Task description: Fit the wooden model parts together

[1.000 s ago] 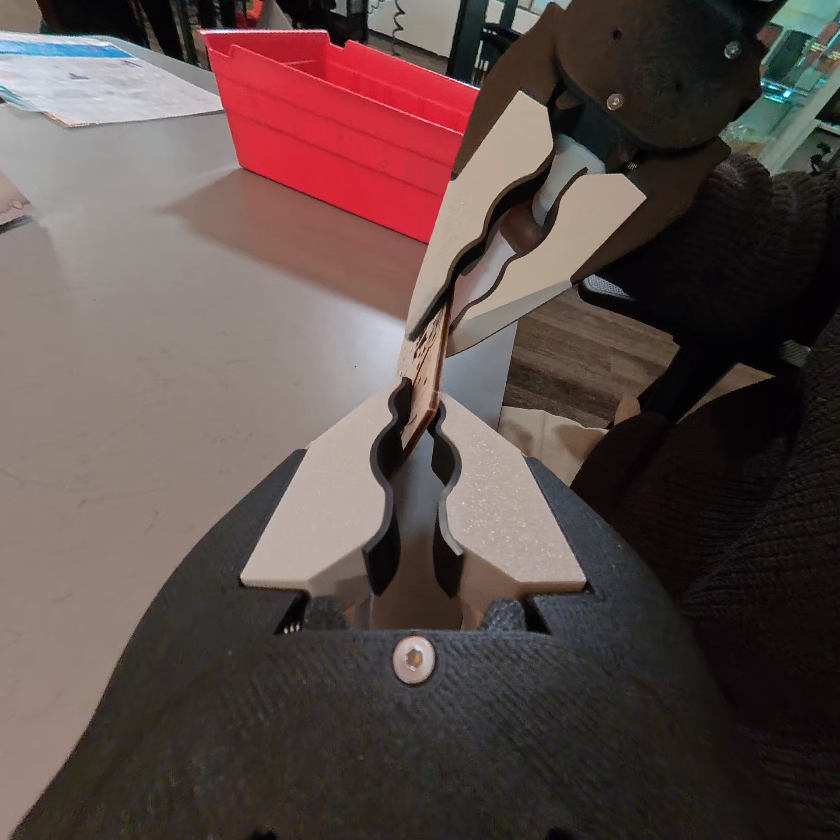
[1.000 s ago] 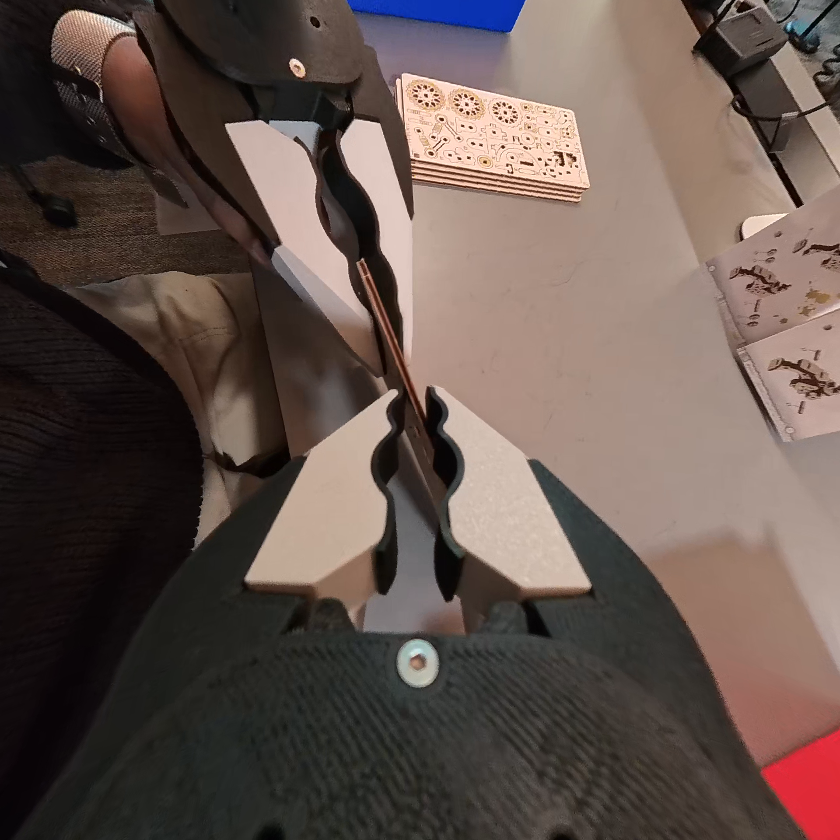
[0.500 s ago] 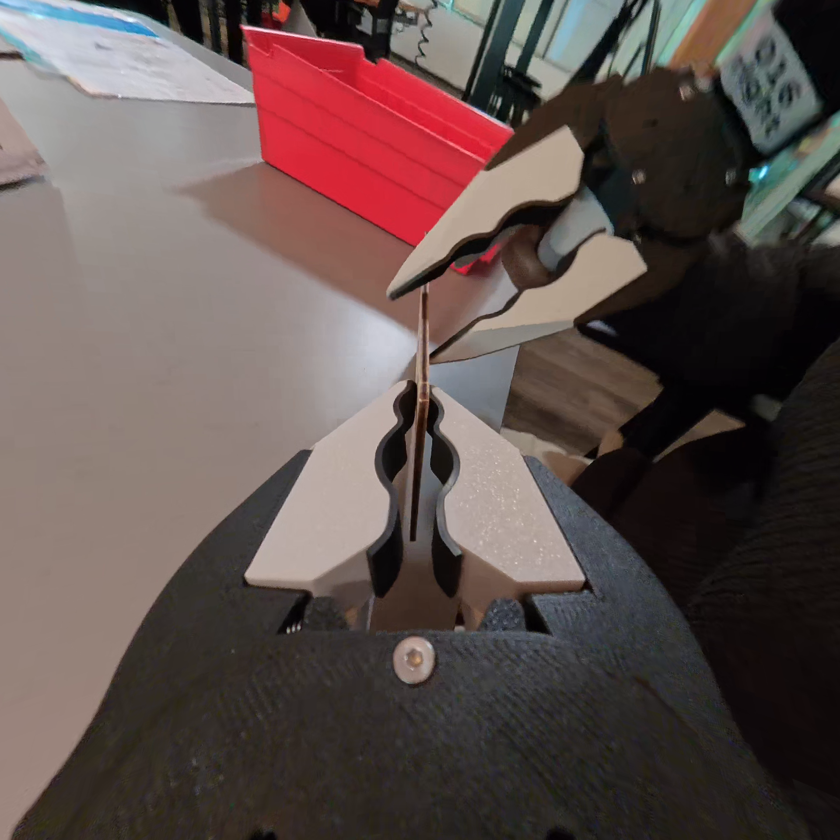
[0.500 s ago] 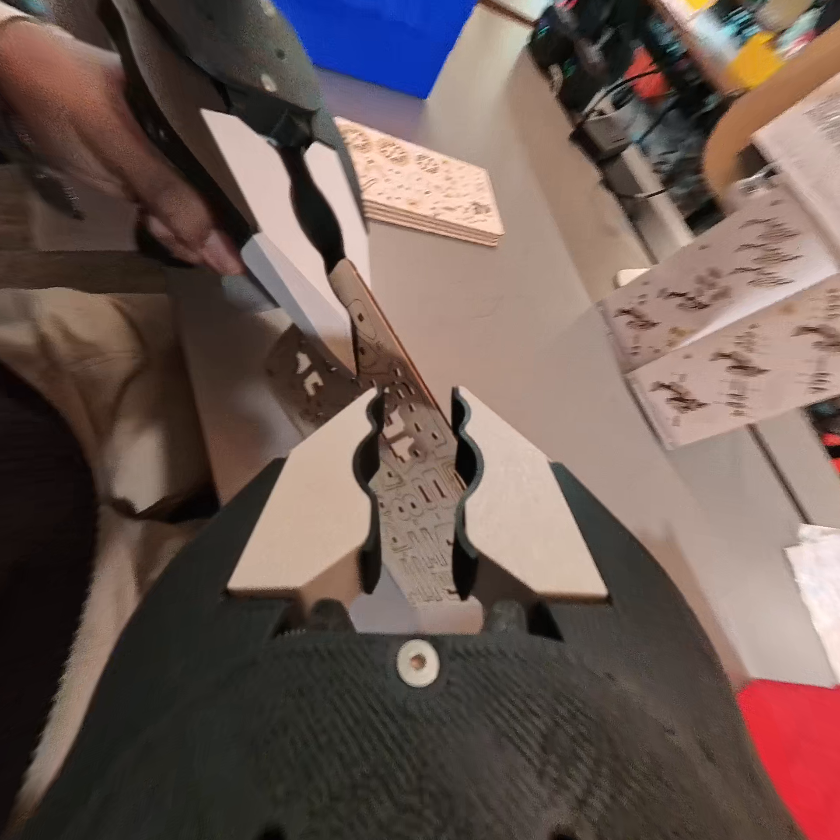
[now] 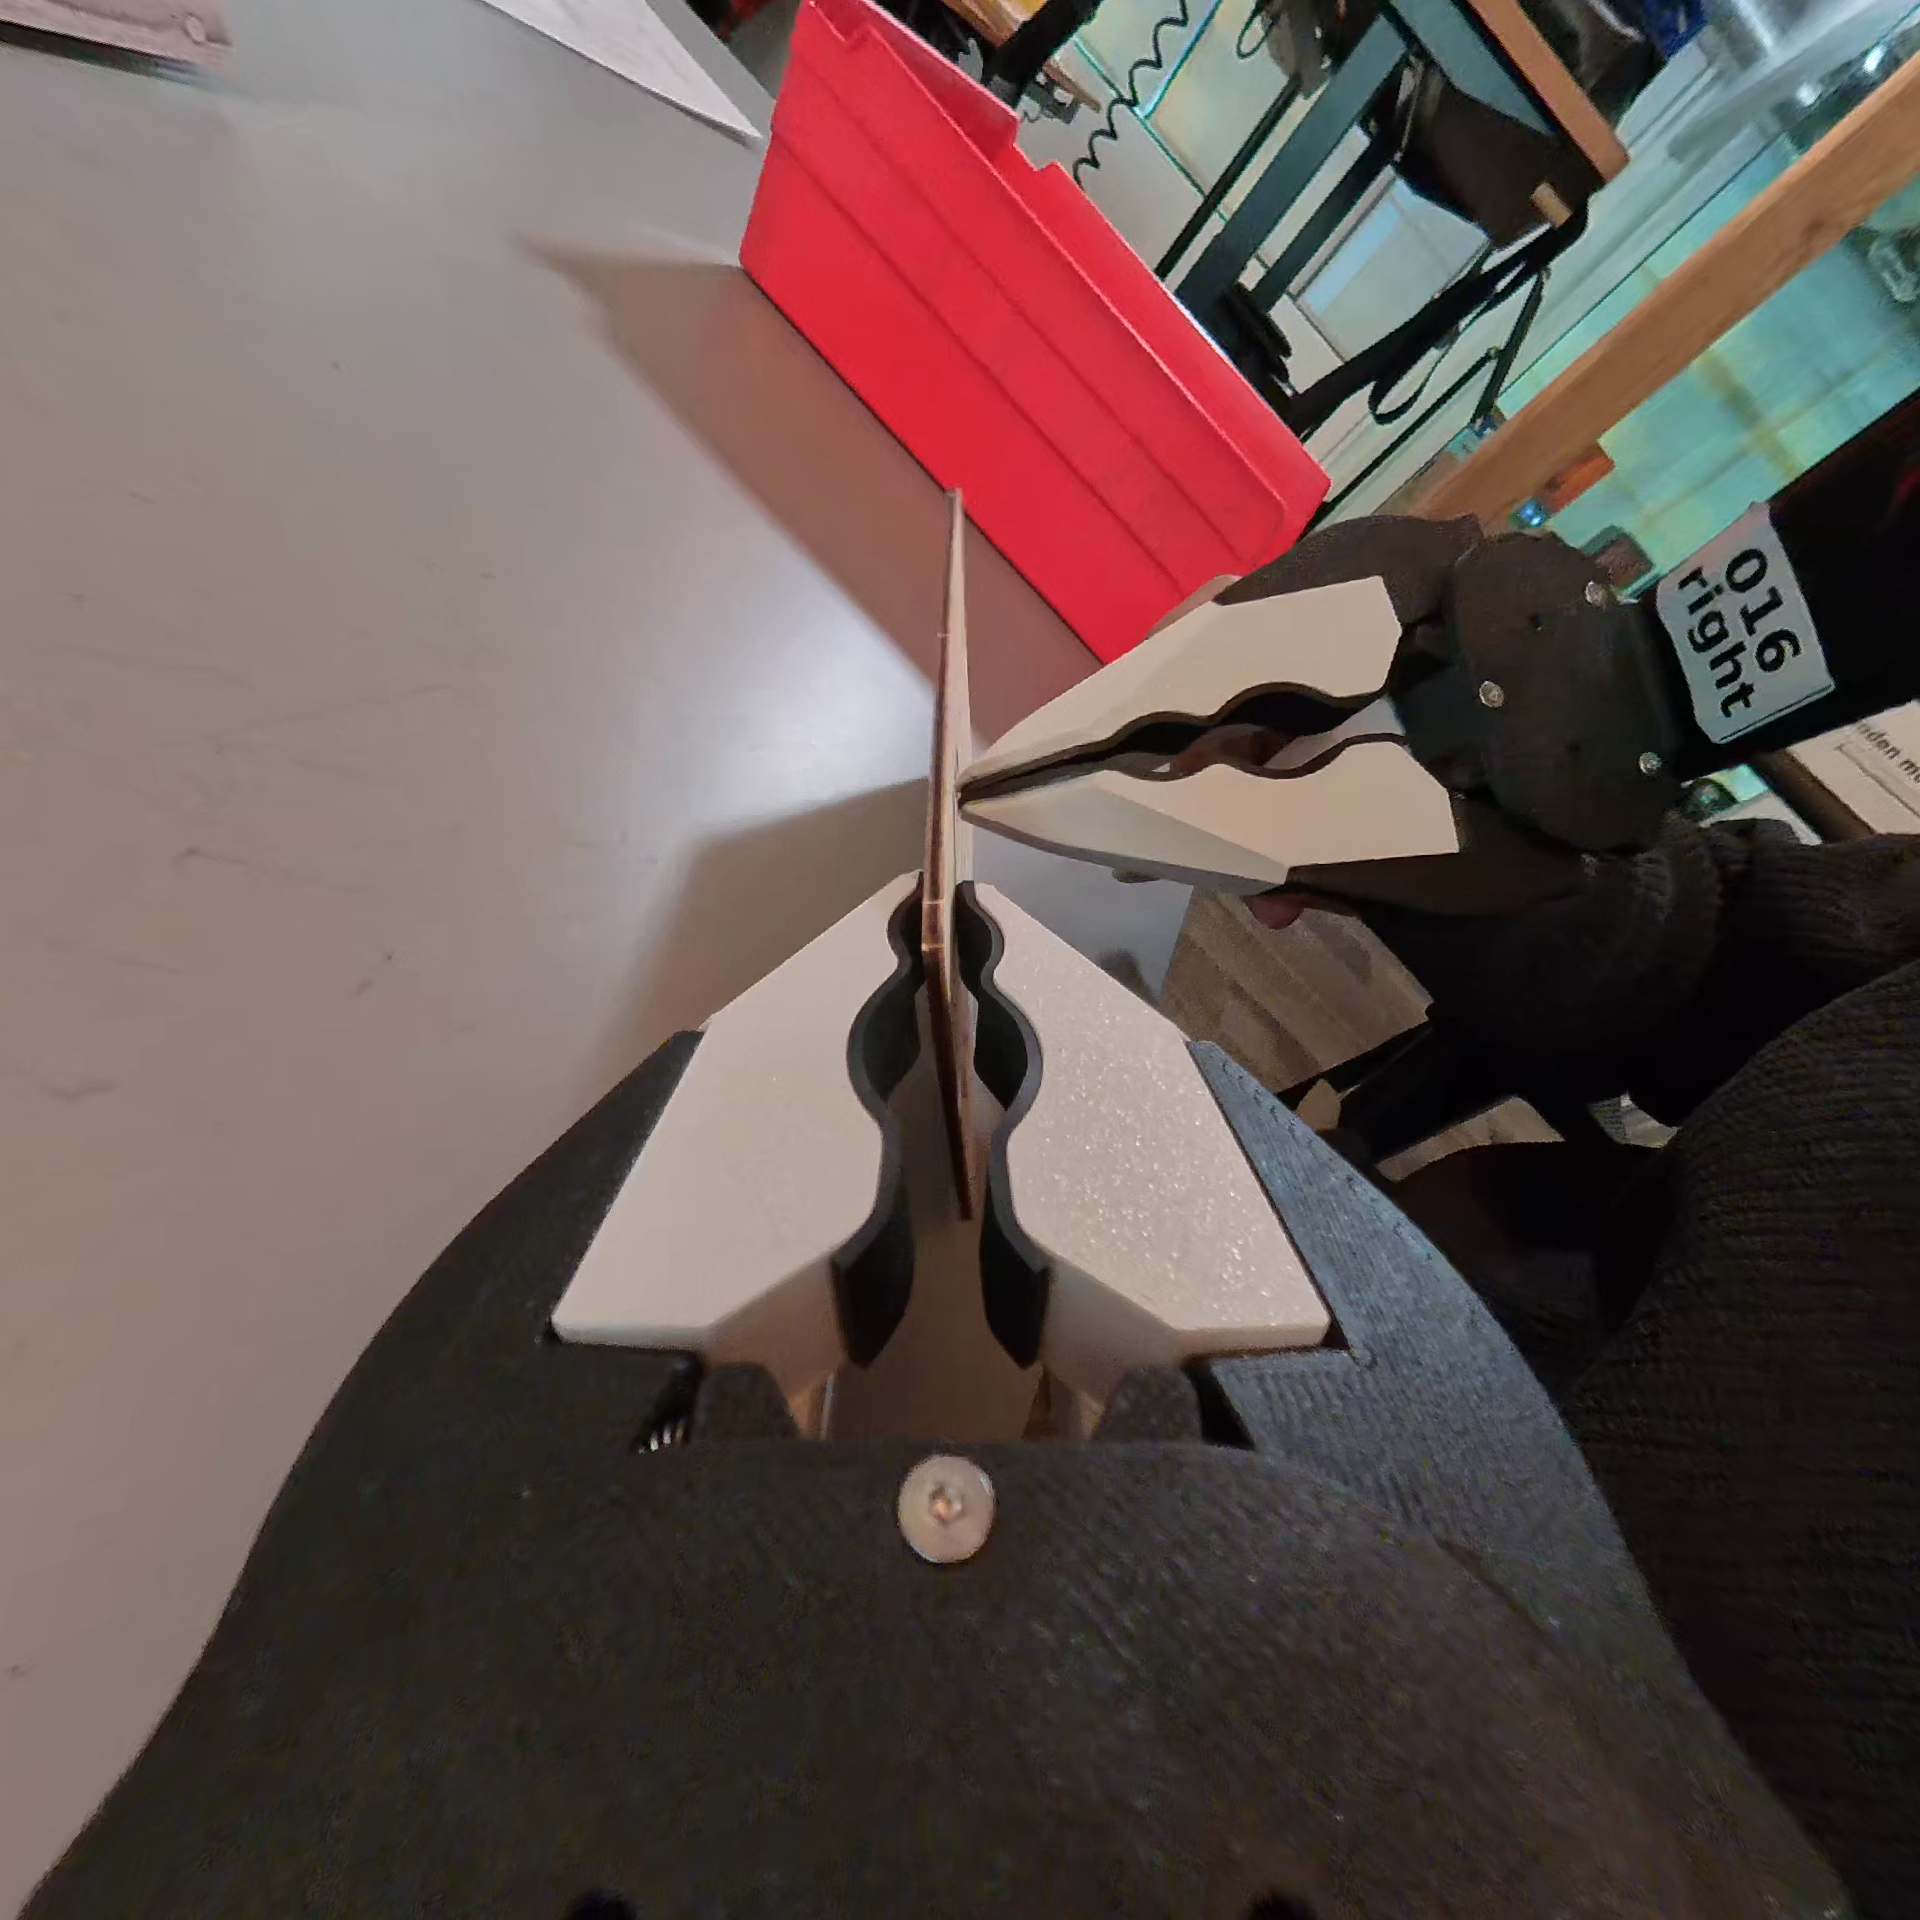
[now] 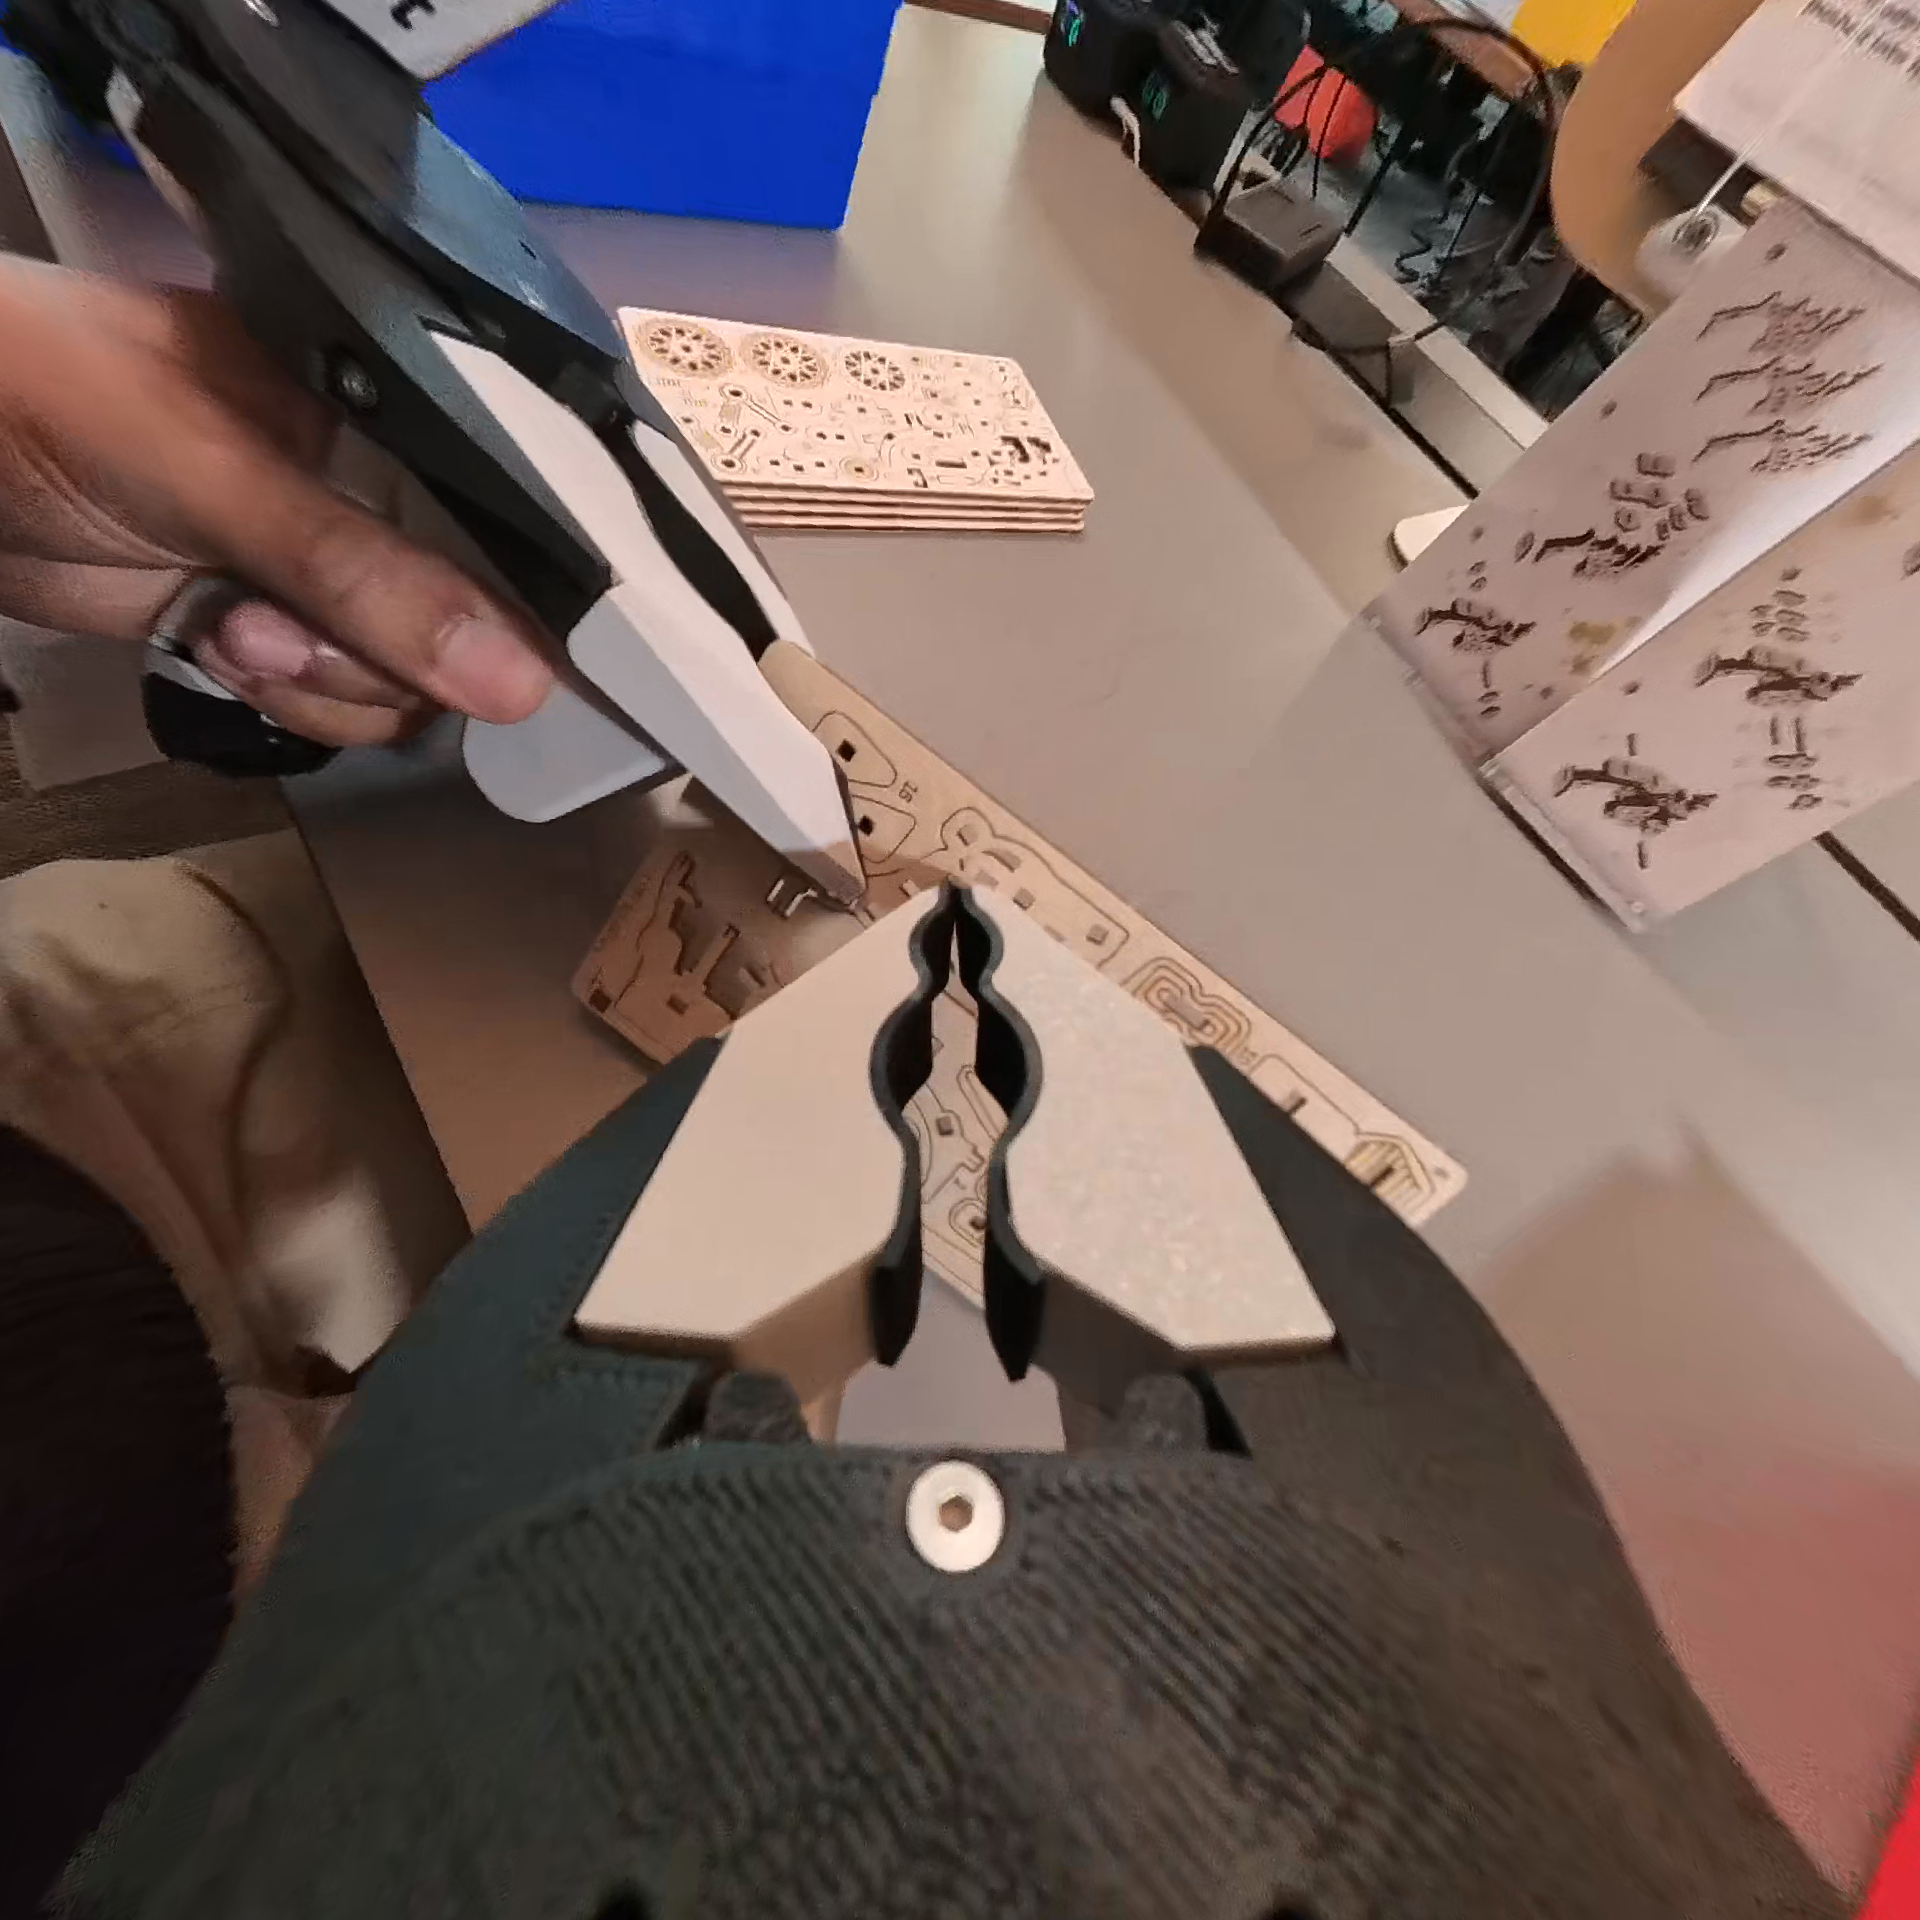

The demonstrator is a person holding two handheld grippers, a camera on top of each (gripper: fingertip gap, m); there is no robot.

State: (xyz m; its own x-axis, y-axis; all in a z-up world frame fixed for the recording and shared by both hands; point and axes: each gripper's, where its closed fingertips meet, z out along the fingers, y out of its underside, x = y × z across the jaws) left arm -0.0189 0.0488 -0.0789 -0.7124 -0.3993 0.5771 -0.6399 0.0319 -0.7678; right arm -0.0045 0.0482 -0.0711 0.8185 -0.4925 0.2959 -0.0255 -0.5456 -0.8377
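My left gripper (image 5: 948,906) is shut on a thin wooden parts sheet (image 5: 951,665), seen edge-on and standing upright above the grey table (image 5: 364,623). My right gripper (image 5: 971,800) comes in from the right, shut, with its tips against the sheet's face. In the right wrist view the sheet (image 6: 1174,997) shows its laser-cut face. The right gripper (image 6: 954,906) is closed with its tips at the sheet. The left gripper (image 6: 847,868) clamps the sheet from the upper left. I cannot tell whether the right tips pinch a small part.
A red bin (image 5: 997,343) stands behind the sheet. A stack of wooden sheets (image 6: 862,426), a blue bin (image 6: 665,104) and an instruction booklet (image 6: 1662,623) are on the table. A person's hand (image 6: 260,582) holds the left gripper. The table edge is close on the left. My two grippers' fingertips are within a few centimetres of each other.
The right gripper let go of the sheet's edge, swung round to the sheet's side and closed, its tips now against the face. The left gripper kept hold and turned the sheet upright.
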